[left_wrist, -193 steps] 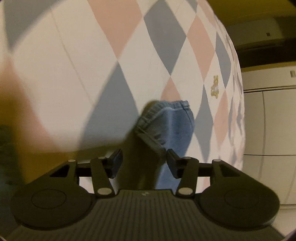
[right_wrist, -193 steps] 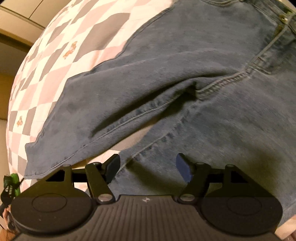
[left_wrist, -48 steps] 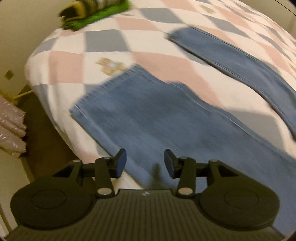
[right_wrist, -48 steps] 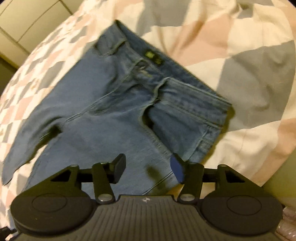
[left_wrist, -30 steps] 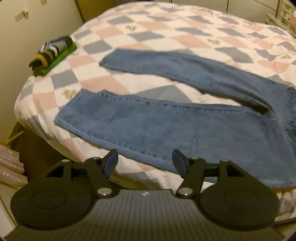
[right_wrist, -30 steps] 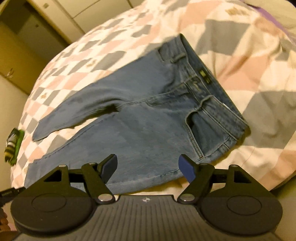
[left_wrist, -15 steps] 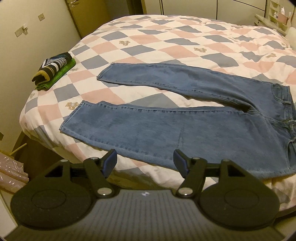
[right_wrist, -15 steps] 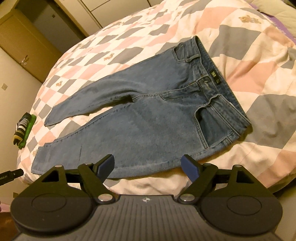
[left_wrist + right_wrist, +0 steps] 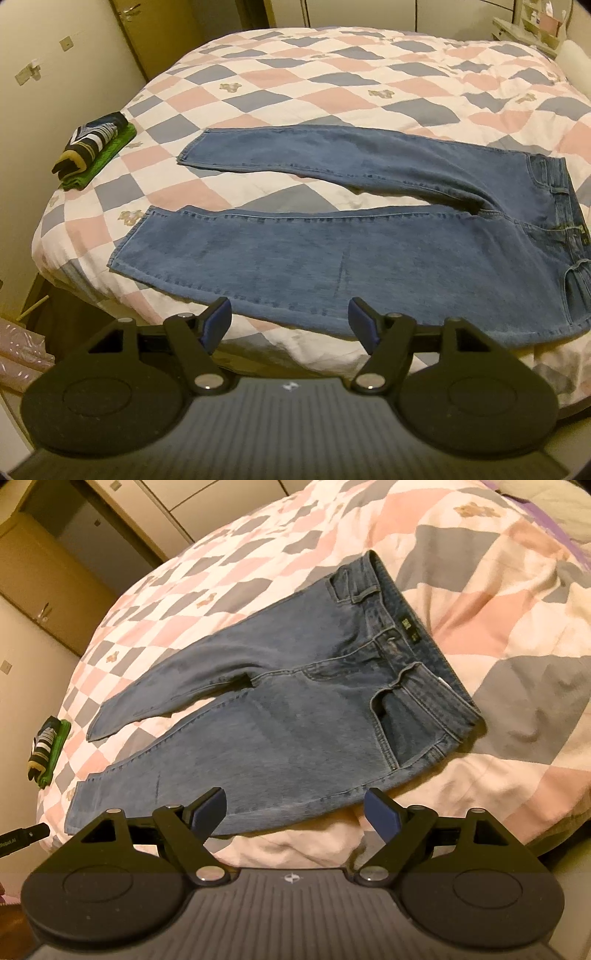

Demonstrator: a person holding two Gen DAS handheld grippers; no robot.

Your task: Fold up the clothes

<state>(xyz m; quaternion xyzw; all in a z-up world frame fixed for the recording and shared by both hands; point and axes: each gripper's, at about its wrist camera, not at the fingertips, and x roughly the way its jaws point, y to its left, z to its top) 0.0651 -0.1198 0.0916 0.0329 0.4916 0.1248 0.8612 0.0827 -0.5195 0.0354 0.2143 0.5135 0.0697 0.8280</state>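
Note:
A pair of blue jeans [image 9: 332, 251] lies flat and unfolded on the bed, legs spread apart, hems to the left and waistband to the right. In the right wrist view the jeans [image 9: 295, 716] show their waistband, fly and front pockets at the upper right. My left gripper [image 9: 290, 325] is open and empty, held off the bed's near edge by the near leg. My right gripper [image 9: 295, 810] is open and empty, held off the near edge below the hip of the jeans.
The bed has a quilt [image 9: 369, 74] of pink, grey and white diamonds. A folded pile of green and striped clothes [image 9: 94, 149] sits at the bed's left corner, also in the right wrist view [image 9: 48, 751]. Wardrobe doors [image 9: 55, 572] stand beyond the bed.
Both grippers have pulled back and up from the jeans, so the whole garment now shows. Both have opened a little wider. The jeans lie still.

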